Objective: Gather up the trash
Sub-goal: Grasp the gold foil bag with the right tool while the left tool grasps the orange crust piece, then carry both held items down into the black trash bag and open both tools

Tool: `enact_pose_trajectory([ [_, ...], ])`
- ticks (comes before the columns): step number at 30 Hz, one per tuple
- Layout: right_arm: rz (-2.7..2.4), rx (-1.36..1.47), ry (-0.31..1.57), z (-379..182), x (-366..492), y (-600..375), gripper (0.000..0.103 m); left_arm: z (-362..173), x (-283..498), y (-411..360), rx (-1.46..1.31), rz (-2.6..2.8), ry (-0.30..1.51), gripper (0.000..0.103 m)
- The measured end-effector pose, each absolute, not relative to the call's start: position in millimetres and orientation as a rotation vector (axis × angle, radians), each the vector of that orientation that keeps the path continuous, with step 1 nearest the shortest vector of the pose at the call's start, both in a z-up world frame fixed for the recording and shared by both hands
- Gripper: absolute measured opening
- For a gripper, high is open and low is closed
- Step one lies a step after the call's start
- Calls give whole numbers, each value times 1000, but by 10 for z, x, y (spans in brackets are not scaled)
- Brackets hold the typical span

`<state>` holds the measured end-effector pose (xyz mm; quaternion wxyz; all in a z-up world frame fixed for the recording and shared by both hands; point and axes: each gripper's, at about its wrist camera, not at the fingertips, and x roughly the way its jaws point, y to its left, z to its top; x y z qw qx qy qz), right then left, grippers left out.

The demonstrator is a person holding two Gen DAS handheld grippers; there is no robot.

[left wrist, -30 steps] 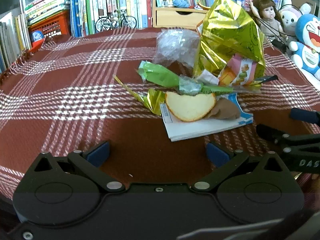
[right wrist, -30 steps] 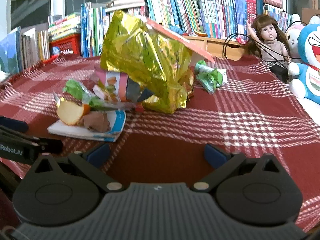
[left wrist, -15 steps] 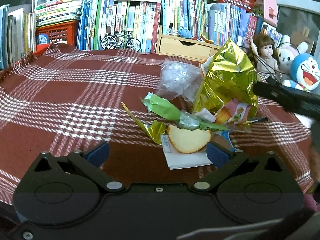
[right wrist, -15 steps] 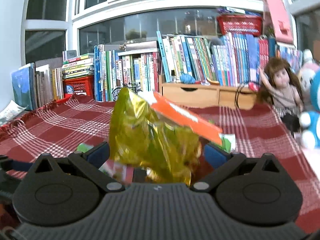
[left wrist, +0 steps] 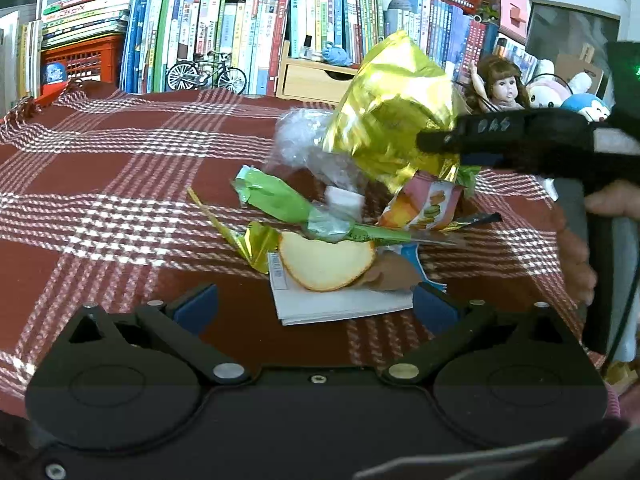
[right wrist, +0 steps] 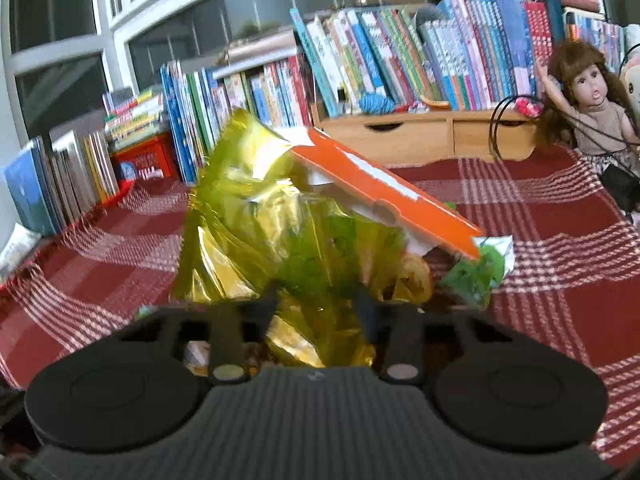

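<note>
Since a second earlier the right gripper (right wrist: 318, 300) had swung in from the table's near edge to the gold bag (left wrist: 394, 108), and its jaws had just been closing, with the crinkled foil between them. From its own camera the two fingers pinched the bag's lower part, clamped on it. Seen from the left camera, the same gripper (left wrist: 430, 144) reached in from the right, its tip against the bag, with the person's hand (left wrist: 576, 256) on the handle. An orange box (right wrist: 384, 196) stuck out tilted from the bag's mouth, and a green wrapper (right wrist: 478, 272) showed just right of it.

Nearer, the left gripper (left wrist: 316, 306) hung low over the plaid cloth (left wrist: 100, 184) with its blue pads wide apart and nothing between them. Just ahead of it lay the rest of the trash: a bread slice (left wrist: 326, 266) on a white paper (left wrist: 340, 306), a brown lump (left wrist: 390, 276) touching the bread, a green packet (left wrist: 276, 198), a gold scrap (left wrist: 256, 242), a clear plastic bag (left wrist: 308, 144) and a pink snack pack (left wrist: 428, 204) under the gold bag.

Behind stood books (left wrist: 240, 40), a toy bike (left wrist: 206, 74) and a doll (right wrist: 588, 100)
</note>
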<state>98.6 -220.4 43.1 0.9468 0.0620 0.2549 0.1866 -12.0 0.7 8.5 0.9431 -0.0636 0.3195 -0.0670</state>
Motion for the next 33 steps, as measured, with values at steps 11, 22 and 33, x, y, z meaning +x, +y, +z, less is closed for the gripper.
enact_pose_trajectory([
  [11, 307, 146, 329, 862, 767, -2500, 30, 184, -9, -44, -118, -125, 574, 92],
  [22, 233, 155, 260, 934, 503, -2791, 30, 47, 171, -207, -113, -115, 557, 40],
  [33, 225, 188, 238, 856, 161, -2942, 29, 250, -90, 0, -172, -97, 518, 17],
])
